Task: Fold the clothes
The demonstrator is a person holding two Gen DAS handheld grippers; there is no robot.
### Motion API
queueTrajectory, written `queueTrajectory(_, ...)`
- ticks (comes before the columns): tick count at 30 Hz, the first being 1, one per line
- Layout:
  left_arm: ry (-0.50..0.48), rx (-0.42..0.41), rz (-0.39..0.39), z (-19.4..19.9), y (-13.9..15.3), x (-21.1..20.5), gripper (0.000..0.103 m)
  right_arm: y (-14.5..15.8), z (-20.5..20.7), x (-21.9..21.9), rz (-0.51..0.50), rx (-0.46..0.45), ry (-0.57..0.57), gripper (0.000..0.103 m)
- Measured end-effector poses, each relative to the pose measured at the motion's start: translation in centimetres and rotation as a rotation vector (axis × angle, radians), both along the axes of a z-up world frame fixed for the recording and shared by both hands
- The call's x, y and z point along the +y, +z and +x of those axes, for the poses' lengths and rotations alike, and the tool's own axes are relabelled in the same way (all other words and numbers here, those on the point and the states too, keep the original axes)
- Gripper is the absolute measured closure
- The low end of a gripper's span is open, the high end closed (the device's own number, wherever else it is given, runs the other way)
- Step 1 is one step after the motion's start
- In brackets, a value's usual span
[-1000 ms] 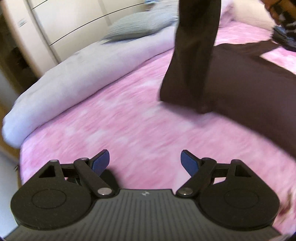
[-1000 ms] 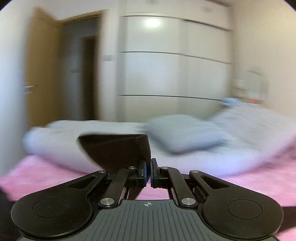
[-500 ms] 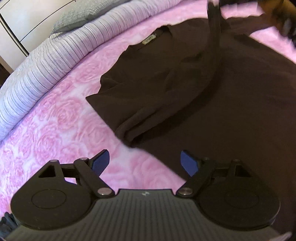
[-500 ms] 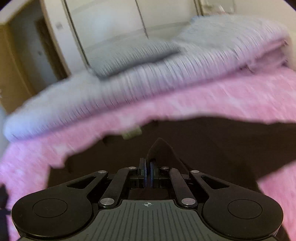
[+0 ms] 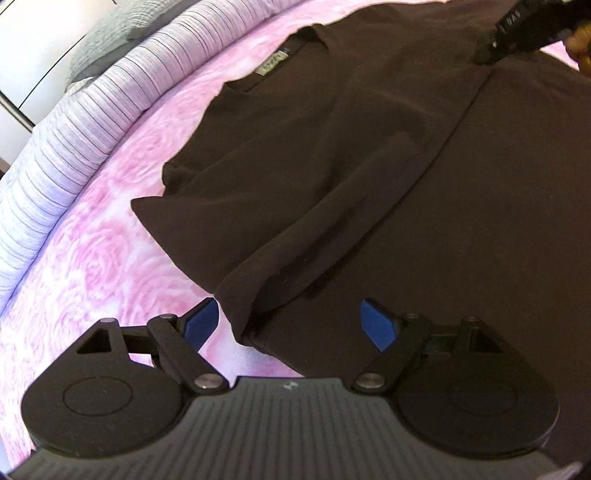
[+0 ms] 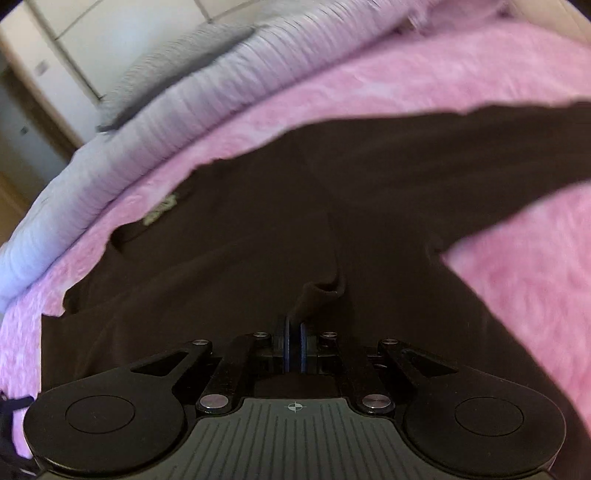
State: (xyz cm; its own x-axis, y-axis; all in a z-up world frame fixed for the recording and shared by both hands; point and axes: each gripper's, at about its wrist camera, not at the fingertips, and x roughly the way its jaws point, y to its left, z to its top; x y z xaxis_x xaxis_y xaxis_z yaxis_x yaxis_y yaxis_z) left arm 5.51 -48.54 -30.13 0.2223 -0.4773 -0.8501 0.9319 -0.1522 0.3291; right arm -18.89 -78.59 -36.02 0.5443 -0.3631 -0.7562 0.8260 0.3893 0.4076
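A dark brown long-sleeved shirt (image 5: 369,166) lies spread on the pink rose-patterned bed cover (image 5: 92,266), collar label toward the striped duvet. Its left sleeve is folded across the body. My left gripper (image 5: 288,325) is open and empty, low over the folded left edge of the shirt. My right gripper (image 6: 293,332) is shut on the sleeve cuff (image 6: 321,295), holding it down on the shirt body (image 6: 221,240). The right gripper also shows in the left wrist view (image 5: 517,29), at the top right over the shirt.
A rolled lilac striped duvet (image 5: 74,129) and a grey pillow (image 5: 99,48) lie along the far side of the bed. White wardrobe doors (image 6: 110,37) stand behind. Pink cover (image 6: 517,258) lies bare to the right of the shirt.
My right gripper has brought the sleeve down from hanging in the air and laid it across the shirt body. My left gripper has moved in closer over the shirt's folded left edge, still open.
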Motion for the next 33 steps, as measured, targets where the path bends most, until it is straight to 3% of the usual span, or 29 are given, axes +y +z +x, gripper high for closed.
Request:
queueTrajectory(3, 0.034, 0.024, -0.026, 1.0, 0.3, 0.3, 0.026, 0.9, -0.1, 0.3, 0.002, 0.009, -0.005, 0.093)
queueTrajectory(6, 0.090, 0.067, -0.030, 2.7, 0.5, 0.5, 0.039, 2.0, 0.1, 1.3, -0.007, 0.079, -0.012, 0.091)
queueTrajectory(9, 0.095, 0.087, -0.017, 3.9, 0.2, 0.5, 0.057, 3.3, 1.1, 3.0, -0.035, 0.142, 0.002, 0.091)
queueTrajectory(11, 0.078, 0.099, -0.019, 4.2, 0.2, 0.5, 0.077, 4.8, 2.7, 5.0, -0.094, 0.147, 0.088, 0.091)
queueTrajectory(13, 0.064, 0.097, -0.028, 4.0, 0.3, 0.6, 0.088, 6.1, 5.0, 6.6, -0.135, 0.117, 0.212, 0.091)
queueTrajectory(18, 0.108, 0.028, -0.103, 2.0, 0.3, 2.2, 0.095, 7.4, 15.8, 7.6, -0.179, -0.001, 0.656, 0.090)
queueTrajectory(22, 0.218, 0.086, -0.151, 2.1, 0.0, 2.9, 0.096, 6.8, 26.6, 7.1, -0.207, -0.011, 0.954, 0.083)
queueTrajectory(24, 0.266, 0.132, -0.174, 2.7, -0.1, 3.0, 0.096, 6.2, 30.9, 7.3, -0.213, 0.014, 1.058, 0.067)
queueTrajectory(26, 0.303, 0.176, -0.201, 3.4, -0.2, 3.2, 0.096, 5.4, 34.7, 8.0, -0.215, 0.051, 1.154, 0.059)
queueTrajectory(28, 0.327, 0.204, -0.227, 3.8, -0.3, 3.5, 0.096, 4.5, 37.5, 8.3, -0.205, 0.087, 1.209, 0.059)
queueTrajectory(31, 0.335, 0.200, -0.258, 3.6, -0.7, 4.0, 0.096, 2.7, 40.5, 7.9, -0.107, 0.166, 1.217, 0.059)
queueTrajectory(32, 0.318, 0.166, -0.266, 3.1, -0.8, 4.1, 0.096, 1.9, 41.6, 7.5, -0.054, 0.228, 1.208, 0.063)
queueTrajectory(33, 0.287, 0.112, -0.270, 2.3, -1.0, 4.1, 0.096, 1.3, 42.4, 7.3, -0.018, 0.274, 1.207, 0.102)
